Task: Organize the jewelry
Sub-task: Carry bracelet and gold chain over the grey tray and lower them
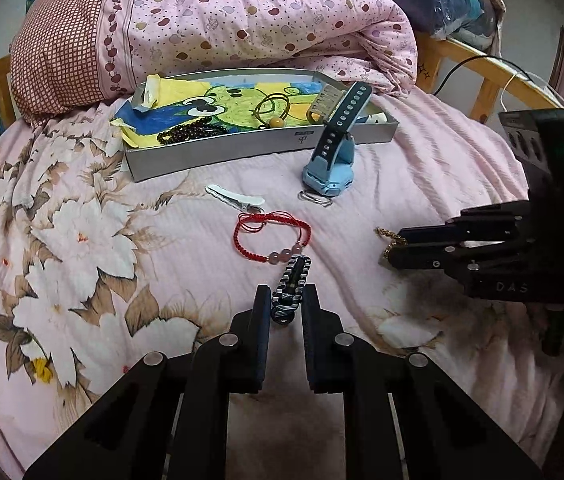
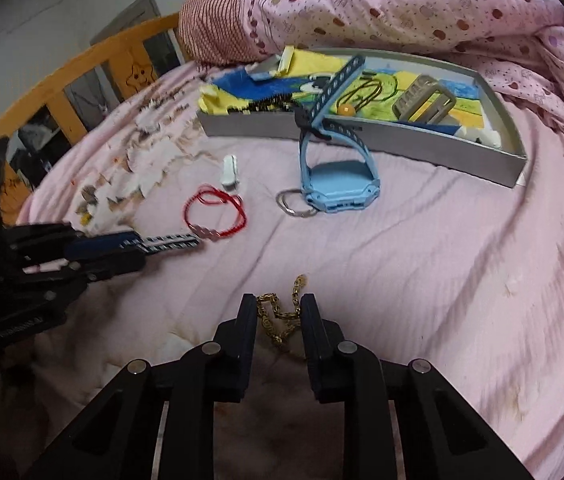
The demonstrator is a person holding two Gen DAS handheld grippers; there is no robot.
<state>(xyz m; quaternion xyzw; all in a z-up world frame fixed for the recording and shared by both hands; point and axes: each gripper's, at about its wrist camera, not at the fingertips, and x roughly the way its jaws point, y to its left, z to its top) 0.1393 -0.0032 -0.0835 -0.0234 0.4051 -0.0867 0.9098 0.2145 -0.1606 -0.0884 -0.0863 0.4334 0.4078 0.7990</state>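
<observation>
A grey tray lined with a cartoon drawing holds a dark bead bracelet, a cord with an amber bead and a comb-like clip. A blue watch leans on its front wall. On the bed lie a white clip, two metal rings, a red cord bracelet. My left gripper is open around a black-and-white braided bracelet. My right gripper is open around a gold chain.
A rolled pink quilt lies behind the tray. A wooden bed rail runs along the left side and another along the right. The pink floral bedspread covers the bed.
</observation>
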